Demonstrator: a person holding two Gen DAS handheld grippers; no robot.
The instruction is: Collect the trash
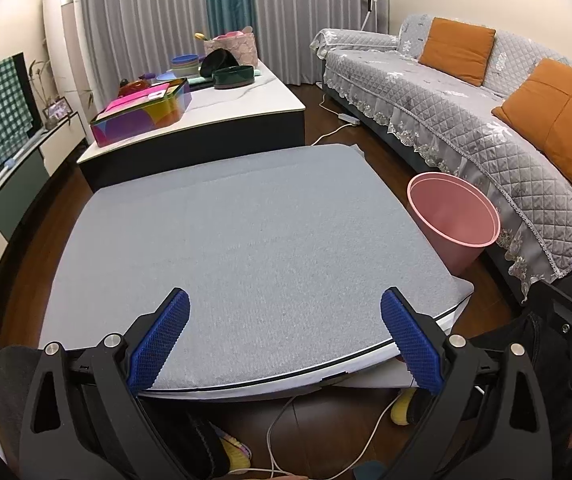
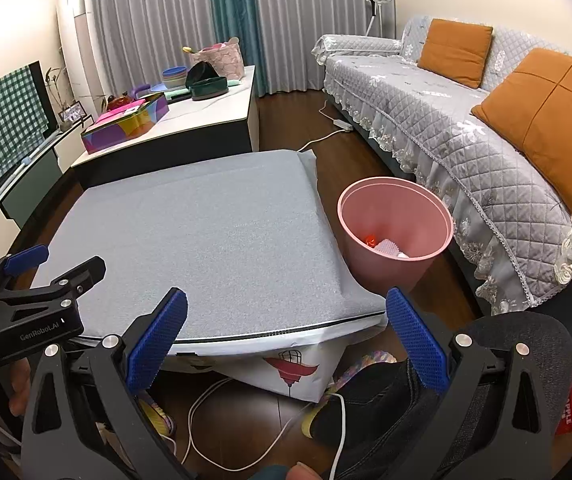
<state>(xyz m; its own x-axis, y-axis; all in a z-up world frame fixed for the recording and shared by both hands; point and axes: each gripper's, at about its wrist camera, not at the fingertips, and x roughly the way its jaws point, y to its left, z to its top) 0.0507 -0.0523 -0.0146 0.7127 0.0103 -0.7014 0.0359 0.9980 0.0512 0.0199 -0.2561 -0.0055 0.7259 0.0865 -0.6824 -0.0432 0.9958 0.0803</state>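
Observation:
A pink bin stands on the floor to the right of the grey padded table. Inside it lie an orange scrap and pale crumpled pieces. In the left wrist view the pink bin shows only its bare inner wall. My left gripper hangs open over the near edge of the grey table, nothing between its fingers. My right gripper is open too, over the table's near right corner. The left gripper also appears at the far left of the right wrist view.
A grey quilted sofa with orange cushions runs along the right. Beyond the grey table a white coffee table carries a colourful box, bowls and a basket. White cables and slippers lie on the wooden floor below.

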